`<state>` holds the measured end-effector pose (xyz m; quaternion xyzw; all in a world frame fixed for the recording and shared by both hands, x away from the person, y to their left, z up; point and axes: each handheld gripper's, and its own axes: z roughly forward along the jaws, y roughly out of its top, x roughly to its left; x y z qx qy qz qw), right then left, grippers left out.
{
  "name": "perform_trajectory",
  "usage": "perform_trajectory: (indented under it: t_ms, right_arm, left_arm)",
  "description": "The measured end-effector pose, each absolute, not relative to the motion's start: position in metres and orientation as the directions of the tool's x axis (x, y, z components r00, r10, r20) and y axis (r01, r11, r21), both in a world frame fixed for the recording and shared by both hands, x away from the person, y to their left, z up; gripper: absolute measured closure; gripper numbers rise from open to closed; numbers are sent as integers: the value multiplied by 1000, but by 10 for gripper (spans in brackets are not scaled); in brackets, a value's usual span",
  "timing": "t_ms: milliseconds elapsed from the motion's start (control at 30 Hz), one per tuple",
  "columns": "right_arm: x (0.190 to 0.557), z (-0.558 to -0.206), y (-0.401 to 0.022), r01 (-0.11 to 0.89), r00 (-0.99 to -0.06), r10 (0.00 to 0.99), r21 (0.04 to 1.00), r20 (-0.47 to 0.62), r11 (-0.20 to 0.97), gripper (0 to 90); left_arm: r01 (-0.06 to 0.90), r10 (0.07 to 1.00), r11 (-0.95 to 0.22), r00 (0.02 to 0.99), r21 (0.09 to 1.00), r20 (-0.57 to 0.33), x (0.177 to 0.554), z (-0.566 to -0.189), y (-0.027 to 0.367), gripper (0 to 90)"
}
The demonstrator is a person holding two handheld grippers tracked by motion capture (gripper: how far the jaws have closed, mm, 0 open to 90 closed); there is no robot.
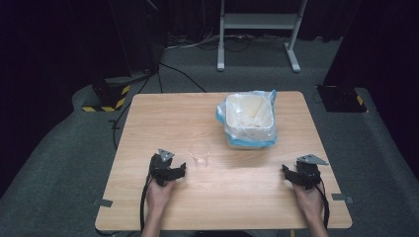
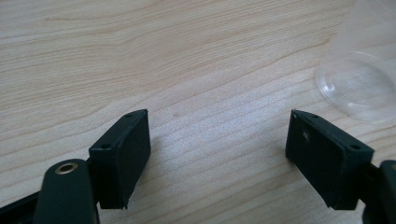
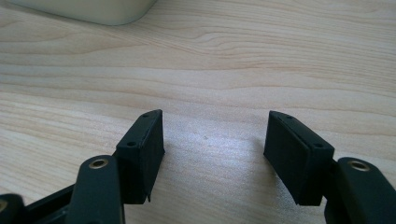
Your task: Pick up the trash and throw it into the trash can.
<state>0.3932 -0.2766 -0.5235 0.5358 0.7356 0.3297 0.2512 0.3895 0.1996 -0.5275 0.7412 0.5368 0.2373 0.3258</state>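
We see a table (image 1: 148,207) with a cup (image 1: 199,153) upright near its middle, slightly left of centre. A bin (image 1: 249,121) lined with a bag (image 1: 222,114) stands behind and to the right of the cup, toward the far edge, apart from it. The left gripper (image 1: 179,170) sits on the near left part of the table, just before and left of the cup, not touching it. The right gripper (image 1: 287,173) sits near the right edge, before and right of the bin, well apart from the left one. In the left gripper view we find the cup (image 2: 359,84) ahead and right of the jaws, with bare table between them. A stand (image 1: 257,22) is on the floor behind the table.
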Motion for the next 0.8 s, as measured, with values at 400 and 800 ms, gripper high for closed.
perform_trajectory:
  t_ms: [400,800]
  right_arm:
    - [393,-523,-277,623,-300,954,754,-16,209,372]
    - [393,-523,-277,623,-300,954,754,-16,209,371]
  left_arm:
    - [652,952,-208,307,729,-3,388,-525,199,262]
    - [635,951,-188,308,749,-22,382,-518,202,278]
